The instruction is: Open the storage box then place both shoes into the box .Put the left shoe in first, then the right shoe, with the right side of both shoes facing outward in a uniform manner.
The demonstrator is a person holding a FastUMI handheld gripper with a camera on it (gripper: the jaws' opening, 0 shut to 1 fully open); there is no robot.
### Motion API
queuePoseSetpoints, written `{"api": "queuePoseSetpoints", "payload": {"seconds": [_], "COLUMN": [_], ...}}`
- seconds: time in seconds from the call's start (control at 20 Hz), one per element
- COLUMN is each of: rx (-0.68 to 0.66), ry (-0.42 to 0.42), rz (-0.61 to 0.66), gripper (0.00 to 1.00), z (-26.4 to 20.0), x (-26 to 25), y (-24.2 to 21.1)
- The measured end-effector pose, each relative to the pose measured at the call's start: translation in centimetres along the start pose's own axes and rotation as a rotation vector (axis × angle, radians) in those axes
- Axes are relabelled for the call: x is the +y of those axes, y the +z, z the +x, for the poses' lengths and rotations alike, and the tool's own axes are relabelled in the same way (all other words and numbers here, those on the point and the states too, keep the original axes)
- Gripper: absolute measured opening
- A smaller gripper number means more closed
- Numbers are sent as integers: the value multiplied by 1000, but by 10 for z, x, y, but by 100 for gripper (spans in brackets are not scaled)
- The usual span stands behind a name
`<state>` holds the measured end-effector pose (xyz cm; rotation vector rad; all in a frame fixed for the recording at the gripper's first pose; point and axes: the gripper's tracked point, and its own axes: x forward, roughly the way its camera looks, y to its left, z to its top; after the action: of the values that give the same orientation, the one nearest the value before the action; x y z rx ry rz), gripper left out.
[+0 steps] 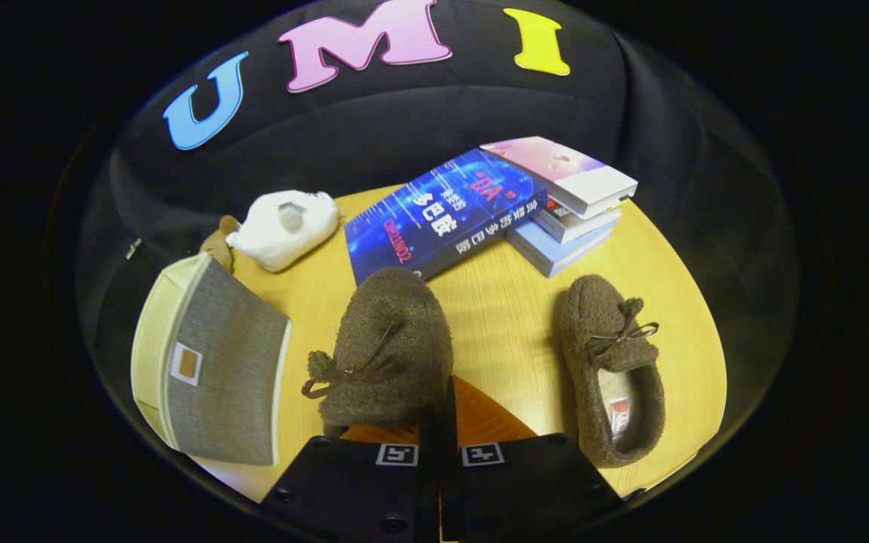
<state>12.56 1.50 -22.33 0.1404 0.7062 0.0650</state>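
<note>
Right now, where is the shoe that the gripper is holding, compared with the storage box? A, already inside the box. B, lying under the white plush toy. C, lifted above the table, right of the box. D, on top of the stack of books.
C: the gripper is shut on the shoe, which hangs over the table to the right of the storage box, not in it.

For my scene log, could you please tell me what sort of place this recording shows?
Probably a staged recording booth, not a lived-in room: a small wooden table backed by black cloth, set with books, a storage box and fuzzy shoes. The tool is shut on the nearer shoe.
</note>
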Motion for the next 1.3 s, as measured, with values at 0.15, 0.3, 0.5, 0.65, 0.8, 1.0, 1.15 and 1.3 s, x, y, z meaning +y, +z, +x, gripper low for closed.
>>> {"api": "queuePoseSetpoints", "payload": {"seconds": [0.15, 0.3, 0.5, 0.65, 0.8, 1.0, 1.15, 1.3], "rx": [-40, -63, -85, -99, -87, -77, -50, -16], "ry": [40, 68, 112, 159, 217, 257, 278, 273], "rz": [26, 55, 66, 71, 78, 53, 60, 51], "gripper": [6, 6, 6, 6, 6, 6, 6, 6], "z": [-30, -57, -83, -93, -97, -94, -85, -70], "x": [24, 48, 90, 133, 180, 229, 259, 280], "y": [23, 39, 54, 61, 61, 56, 48, 35]}}
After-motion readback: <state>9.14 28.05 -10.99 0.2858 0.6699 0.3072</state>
